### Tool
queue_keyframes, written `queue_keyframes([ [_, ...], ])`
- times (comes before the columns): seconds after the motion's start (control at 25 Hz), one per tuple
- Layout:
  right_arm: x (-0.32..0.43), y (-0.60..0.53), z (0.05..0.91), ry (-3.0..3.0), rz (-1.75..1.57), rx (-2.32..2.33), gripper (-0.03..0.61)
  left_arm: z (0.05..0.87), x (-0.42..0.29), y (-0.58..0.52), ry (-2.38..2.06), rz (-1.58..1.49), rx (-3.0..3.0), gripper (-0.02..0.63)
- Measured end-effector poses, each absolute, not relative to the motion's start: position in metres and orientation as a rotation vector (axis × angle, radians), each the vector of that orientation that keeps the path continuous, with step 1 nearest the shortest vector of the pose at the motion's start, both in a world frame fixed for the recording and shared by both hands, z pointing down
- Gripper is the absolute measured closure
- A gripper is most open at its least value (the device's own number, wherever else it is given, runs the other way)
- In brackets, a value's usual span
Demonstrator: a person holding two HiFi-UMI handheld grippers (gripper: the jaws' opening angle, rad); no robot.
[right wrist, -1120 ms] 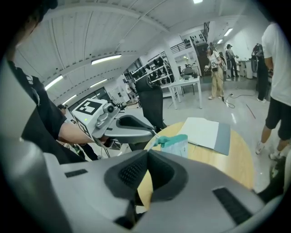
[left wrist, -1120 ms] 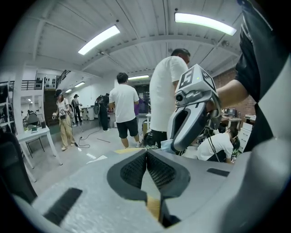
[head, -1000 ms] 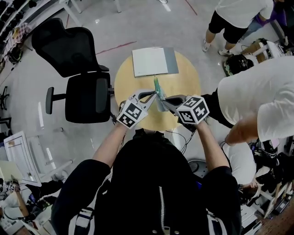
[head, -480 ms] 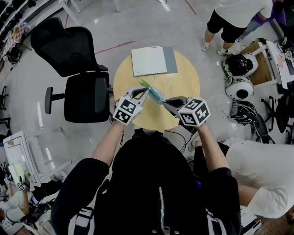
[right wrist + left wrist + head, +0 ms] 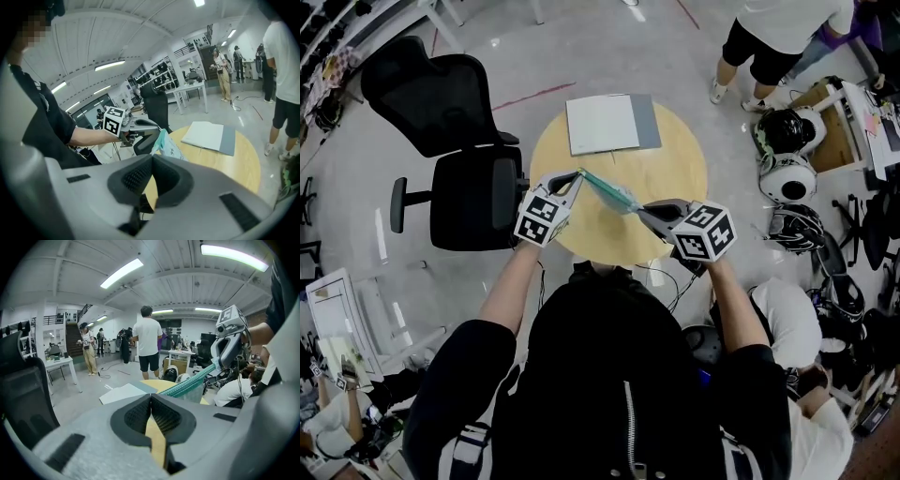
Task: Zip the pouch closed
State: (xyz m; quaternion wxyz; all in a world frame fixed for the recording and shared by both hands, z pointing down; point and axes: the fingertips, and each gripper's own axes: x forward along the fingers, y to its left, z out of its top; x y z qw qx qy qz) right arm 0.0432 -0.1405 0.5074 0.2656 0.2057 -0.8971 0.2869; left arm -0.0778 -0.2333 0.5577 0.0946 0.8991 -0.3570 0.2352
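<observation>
A teal mesh pouch (image 5: 609,190) hangs stretched above the round wooden table (image 5: 675,173), between my two grippers. My left gripper (image 5: 577,174) is shut on the pouch's left end at its green zip edge (image 5: 197,379); what exactly it pinches is hidden between the pads. My right gripper (image 5: 641,208) is shut on the pouch's other end. In the right gripper view the pouch (image 5: 169,147) runs from the left gripper's tips (image 5: 157,136) down to the right gripper's shut jaws. In the left gripper view the zip edge rises toward the right gripper (image 5: 218,363).
A white and grey folder (image 5: 609,122) lies at the table's far side. A black office chair (image 5: 469,187) stands close on the left. A person (image 5: 773,37) stands at the upper right, with helmets (image 5: 787,155) and gear on the floor at the right.
My left gripper has moved left, away from the right one, and the pouch has swung from pointing away to stretched slantwise between them. A bystander at the right has left the view.
</observation>
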Motion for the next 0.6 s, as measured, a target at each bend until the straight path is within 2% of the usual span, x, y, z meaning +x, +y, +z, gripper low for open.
queue_keyframes([
  [0.6,0.046,-0.155,0.504,-2.447,0.738,0.653,0.574,0.565,-0.091,-0.233,-1.109,0.659,2.622,0.6],
])
